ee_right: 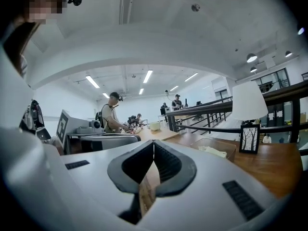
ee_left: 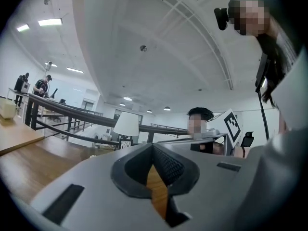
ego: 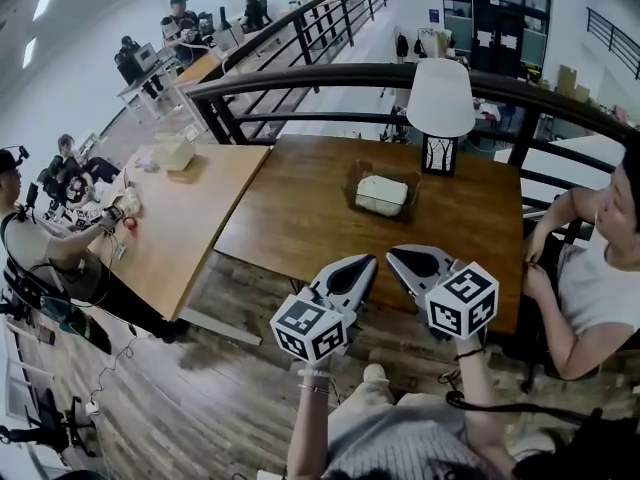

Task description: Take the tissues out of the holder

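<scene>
The tissue holder (ego: pixel 353 183), a shallow clear tray, sits in the middle of the dark wooden table (ego: pixel 290 218) with a white wad of tissues (ego: pixel 381 195) lying in it. Both grippers hover side by side over the table's near edge, well short of the holder. My left gripper (ego: pixel 367 262) is shut with nothing between its pads, its tips meeting in the left gripper view (ee_left: pixel 153 146). My right gripper (ego: pixel 394 256) is shut and empty too (ee_right: pixel 154 143). From the right gripper view the holder (ee_right: pixel 230 146) and tissues (ee_right: pixel 212 151) lie ahead to the right.
A white-shaded lamp (ego: pixel 440 106) stands just behind the holder. A person in a white top (ego: pixel 600 278) sits at the table's right end. A lighter table (ego: pixel 170 218) adjoins on the left. A black railing (ego: pixel 330 78) runs behind.
</scene>
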### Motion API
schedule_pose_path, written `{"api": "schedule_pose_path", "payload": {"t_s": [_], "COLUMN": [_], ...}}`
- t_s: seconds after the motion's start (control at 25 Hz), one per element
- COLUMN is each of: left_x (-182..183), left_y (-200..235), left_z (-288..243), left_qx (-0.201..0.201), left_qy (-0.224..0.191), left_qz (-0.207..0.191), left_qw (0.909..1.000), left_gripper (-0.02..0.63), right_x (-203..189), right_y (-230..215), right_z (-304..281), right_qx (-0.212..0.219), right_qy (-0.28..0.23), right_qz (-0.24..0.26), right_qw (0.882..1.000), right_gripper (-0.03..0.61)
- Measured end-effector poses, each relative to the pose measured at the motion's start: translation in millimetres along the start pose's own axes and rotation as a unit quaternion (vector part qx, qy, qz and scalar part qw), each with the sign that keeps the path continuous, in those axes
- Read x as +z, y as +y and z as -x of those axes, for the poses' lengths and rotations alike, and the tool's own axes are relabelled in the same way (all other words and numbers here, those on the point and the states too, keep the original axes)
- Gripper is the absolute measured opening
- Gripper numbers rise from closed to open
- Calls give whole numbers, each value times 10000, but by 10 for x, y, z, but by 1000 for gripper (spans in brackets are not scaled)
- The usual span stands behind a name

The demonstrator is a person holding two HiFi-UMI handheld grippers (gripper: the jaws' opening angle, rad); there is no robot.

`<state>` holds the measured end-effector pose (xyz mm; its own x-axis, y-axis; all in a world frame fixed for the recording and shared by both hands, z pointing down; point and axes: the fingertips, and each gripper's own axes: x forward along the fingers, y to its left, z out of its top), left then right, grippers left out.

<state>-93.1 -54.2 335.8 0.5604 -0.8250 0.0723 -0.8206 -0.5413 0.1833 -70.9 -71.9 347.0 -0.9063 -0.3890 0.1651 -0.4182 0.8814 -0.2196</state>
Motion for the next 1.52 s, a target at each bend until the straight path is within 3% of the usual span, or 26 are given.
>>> {"api": "schedule_pose_path", "payload": {"t_s": [0.44,0.68,0.92,1.12,1.36,1.52], "left_x": [-42,-100,-159,-241,-369,-424], "left_y": [474,793,1069,1318,1592,1787], "left_z": [-265,-501,-820,-1183,-1413,-1567], "left_qx": [-417,-345,-243,-140,-149,-208], "left_qy": [284,377,516,646,870,1011], "left_qz": [111,308,451,495,497,381], "left_qw": [9987,9982,9974,9966,9949,9939], "left_gripper": [8,8,8,8,8,8], "right_x": [36,40,-72,-115,-196,-319], "right_y": [-382,-762,-1144,-1606,-2003,-2202], "right_z": [-430,-657,-945,-1130,-1320,-1506], "right_qx": [-416,-522,-369,-450,-297,15], "right_qy": [146,361,855,1193,1605,2210], "right_qz": [-144,-234,-247,-71,22,402], "right_qw": [9989,9977,9953,9918,9866,9744], "right_gripper": [12,12,13,15,99,127]}}
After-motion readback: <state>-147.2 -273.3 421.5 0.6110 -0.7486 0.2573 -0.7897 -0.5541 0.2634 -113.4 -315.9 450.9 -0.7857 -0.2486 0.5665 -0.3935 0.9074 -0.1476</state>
